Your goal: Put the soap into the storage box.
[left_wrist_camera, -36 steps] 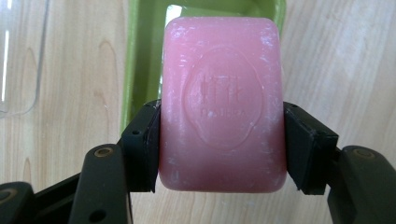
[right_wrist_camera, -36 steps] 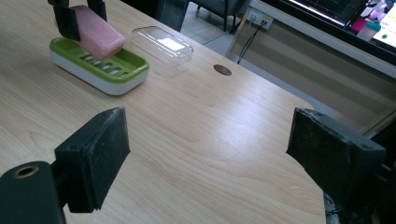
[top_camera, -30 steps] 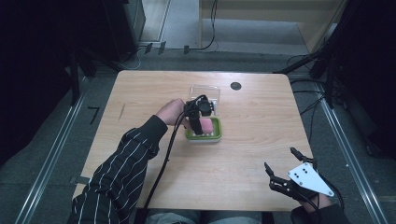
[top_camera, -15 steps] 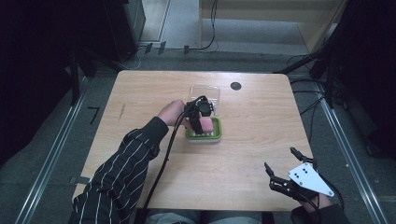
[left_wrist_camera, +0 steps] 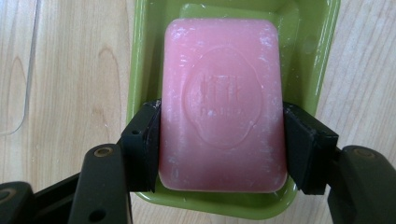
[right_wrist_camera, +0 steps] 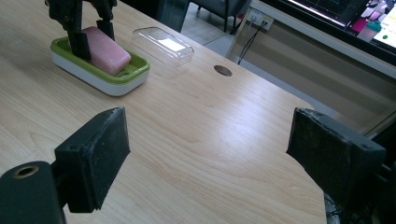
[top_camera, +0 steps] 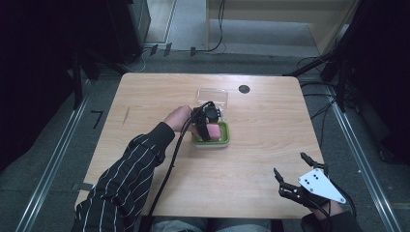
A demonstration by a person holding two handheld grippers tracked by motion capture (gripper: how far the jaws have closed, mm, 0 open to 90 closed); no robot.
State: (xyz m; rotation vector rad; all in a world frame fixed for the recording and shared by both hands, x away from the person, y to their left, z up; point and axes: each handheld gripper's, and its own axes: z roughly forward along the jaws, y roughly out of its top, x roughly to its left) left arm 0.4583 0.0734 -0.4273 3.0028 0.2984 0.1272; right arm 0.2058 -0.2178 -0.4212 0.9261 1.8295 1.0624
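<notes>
The left claw (left_wrist_camera: 222, 144) pinches the pink soap bar (left_wrist_camera: 222, 102) by its two long sides, its black pads flat against them, with the bar lying in the green soap dish (left_wrist_camera: 140, 56). In the left gripper view the dish wall runs close along both sides of the soap, so the pads sit in the narrow gap between bar and rim (tight on either side). The dish stands near the middle of the counter (top_camera: 159, 92), well in from every edge. Just behind it, toward the far edge, lies the clear lid (top_camera: 212, 95), close to the dish; whether they touch cannot be told. A dark round hole (top_camera: 244, 89) sits to the right of the lid.

The right claw (top_camera: 290, 170) is spread wide with nothing between its pads, near the counter's front right corner. Bare wood lies between it and the dish.
</notes>
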